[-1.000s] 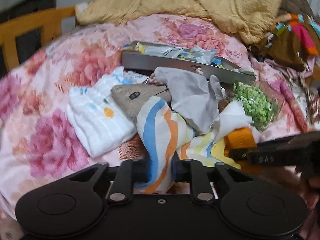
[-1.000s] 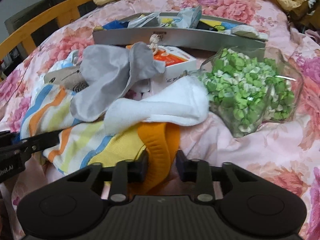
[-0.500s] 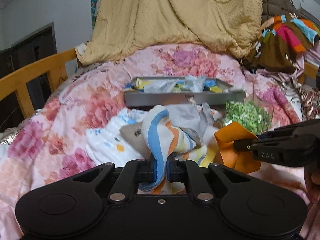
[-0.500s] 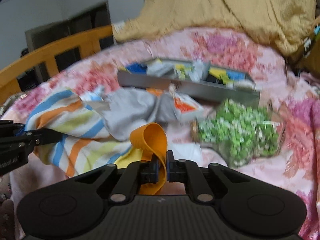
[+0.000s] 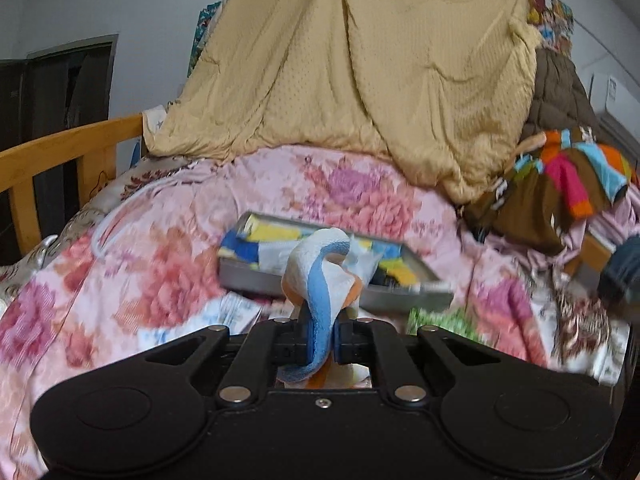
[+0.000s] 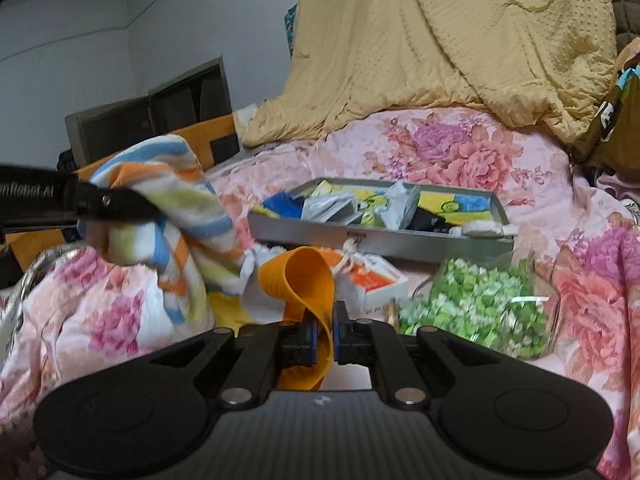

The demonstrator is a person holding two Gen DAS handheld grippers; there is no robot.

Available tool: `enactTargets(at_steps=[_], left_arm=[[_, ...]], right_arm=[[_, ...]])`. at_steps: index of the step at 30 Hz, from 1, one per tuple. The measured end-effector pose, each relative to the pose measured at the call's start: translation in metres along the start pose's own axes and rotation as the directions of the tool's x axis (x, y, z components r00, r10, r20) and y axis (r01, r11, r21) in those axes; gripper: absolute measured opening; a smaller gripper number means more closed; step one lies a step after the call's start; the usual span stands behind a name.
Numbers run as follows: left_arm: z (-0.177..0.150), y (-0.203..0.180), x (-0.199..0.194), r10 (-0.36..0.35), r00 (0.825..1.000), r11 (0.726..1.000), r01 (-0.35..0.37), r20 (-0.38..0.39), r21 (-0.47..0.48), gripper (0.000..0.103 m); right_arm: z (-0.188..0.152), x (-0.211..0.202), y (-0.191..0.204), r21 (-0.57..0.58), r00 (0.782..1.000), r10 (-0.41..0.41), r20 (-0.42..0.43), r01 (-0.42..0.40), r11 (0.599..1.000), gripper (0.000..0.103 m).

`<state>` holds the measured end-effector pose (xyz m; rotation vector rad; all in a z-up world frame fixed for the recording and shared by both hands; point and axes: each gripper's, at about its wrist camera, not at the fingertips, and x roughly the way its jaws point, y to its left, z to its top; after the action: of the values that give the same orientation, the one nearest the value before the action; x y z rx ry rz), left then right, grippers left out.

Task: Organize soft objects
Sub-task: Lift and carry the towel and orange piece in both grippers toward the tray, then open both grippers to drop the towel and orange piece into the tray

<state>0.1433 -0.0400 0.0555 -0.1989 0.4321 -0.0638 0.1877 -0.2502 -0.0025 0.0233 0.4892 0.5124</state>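
- The striped towel (image 6: 176, 216) is soft terry, banded in blue, orange, pale yellow and white; it hangs bunched and lifted above the floral bedspread (image 6: 480, 152), spreading from one gripper towards the other.
- The left gripper (image 5: 321, 338) is clamped narrow on a fold of that towel, a blue stripe running down between its pads; in the right wrist view the same gripper (image 6: 120, 202) bites the cloth from the left.
- The right gripper (image 6: 325, 338) is pinched tight on the towel's orange edge (image 6: 304, 280), which curls up in a loop above the jaws.
- Beneath the towel lies a small white-and-orange box (image 6: 372, 280), possibly with a knotted cord on it; the blur leaves that unsure.
- Just right of it lies a clear bag of green bits (image 6: 480, 304).
- Behind both lies a grey metal tray (image 6: 380, 240), holding folded cloths and packets.
- A tan quilt (image 6: 440, 40) is heaped at the back.
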Motion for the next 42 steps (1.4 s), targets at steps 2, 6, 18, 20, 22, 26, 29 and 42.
enactTargets(at_steps=[2,6,18,20,22,26,29,42], left_arm=[[0.013,-0.002,0.008,-0.004,1.0,1.0,0.005,0.009,-0.013,0.009],[0.041,-0.008,0.031,-0.008,1.0,1.0,0.008,0.028,-0.009,0.009],[0.113,-0.026,0.1,-0.042,0.995,0.999,0.045,0.091,-0.03,0.009],[0.118,-0.03,0.114,-0.044,0.994,0.999,0.046,0.096,-0.026,0.009],[0.12,-0.034,0.13,-0.044,0.994,0.999,0.046,0.096,-0.022,0.009],[0.119,-0.04,0.167,-0.043,0.996,0.999,0.044,0.082,-0.018,0.009],[0.116,-0.041,0.198,-0.038,0.998,0.998,0.041,0.057,-0.048,0.009],[0.074,-0.019,0.266,0.047,0.997,0.994,-0.053,-0.065,-0.096,0.011]], right_arm=[[0.009,0.004,-0.005,0.016,1.0,0.001,0.019,-0.001,1.0,0.008],[0.033,0.019,-0.025,0.06,0.998,-0.006,0.065,0.002,0.998,0.008],[0.072,0.096,-0.097,0.232,0.991,-0.051,0.121,0.022,0.973,0.008],[0.077,0.108,-0.106,0.251,0.991,-0.057,0.124,0.024,0.968,0.008],[0.08,0.118,-0.113,0.27,0.99,-0.059,0.126,0.023,0.963,0.008],[0.085,0.138,-0.125,0.283,0.992,-0.066,0.106,0.033,0.959,0.008],[0.085,0.151,-0.131,0.29,0.994,-0.068,0.086,0.04,0.956,0.008],[0.083,0.18,-0.137,0.271,0.996,-0.09,-0.026,0.094,0.958,0.015]])
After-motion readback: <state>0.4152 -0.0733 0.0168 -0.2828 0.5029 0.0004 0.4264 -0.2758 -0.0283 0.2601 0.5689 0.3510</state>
